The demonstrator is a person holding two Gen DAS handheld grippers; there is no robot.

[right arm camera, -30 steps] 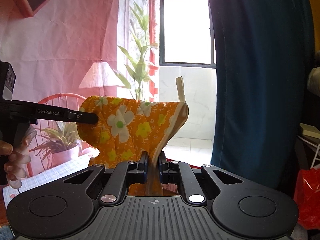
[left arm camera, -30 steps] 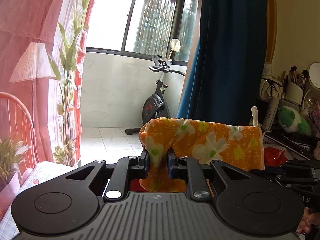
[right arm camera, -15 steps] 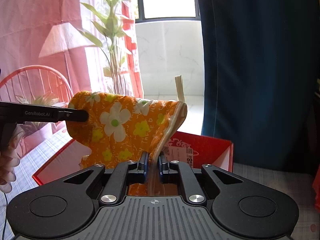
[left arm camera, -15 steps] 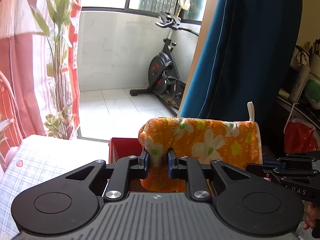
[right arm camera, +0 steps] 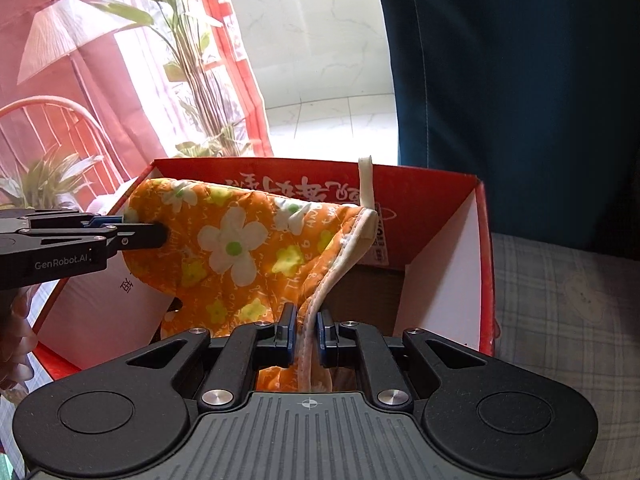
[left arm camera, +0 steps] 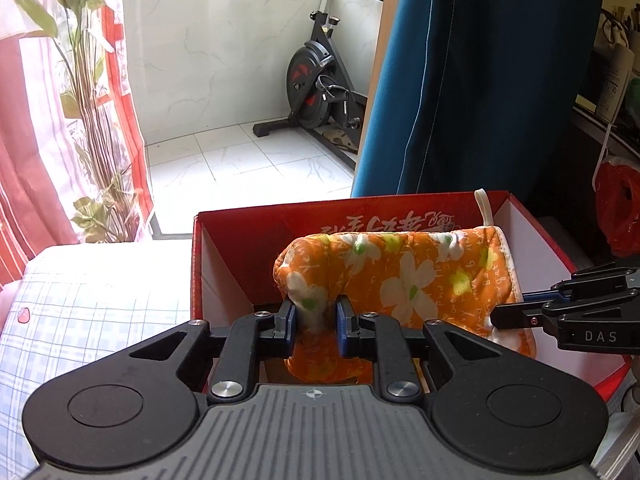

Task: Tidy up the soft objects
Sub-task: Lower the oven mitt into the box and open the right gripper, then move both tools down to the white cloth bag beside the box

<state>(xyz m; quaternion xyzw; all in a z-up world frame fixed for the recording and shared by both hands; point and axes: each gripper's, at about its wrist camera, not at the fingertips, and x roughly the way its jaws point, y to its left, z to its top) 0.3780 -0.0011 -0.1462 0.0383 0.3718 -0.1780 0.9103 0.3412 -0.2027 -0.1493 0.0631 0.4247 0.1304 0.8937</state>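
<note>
Orange floral oven mitt [left arm camera: 404, 276] hangs stretched between both tongs, over open red box [left arm camera: 256, 216], lower part dipping inside. Left gripper [left arm camera: 316, 320] pinches mitt's rounded end, jaws narrow, cloth bunched between pads. Right gripper [right arm camera: 306, 334] nearly closed on white-trimmed cuff edge. Hanging loop [right arm camera: 366, 184] sticks up at 12 o'clock. Box sits on checked cloth [left arm camera: 92, 304].

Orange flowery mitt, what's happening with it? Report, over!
Left gripper and right gripper both shut on orange flowered quilted oven mitt. Mitt stretched between them, over open red cardboard box. Nothing blocking the box.
</note>
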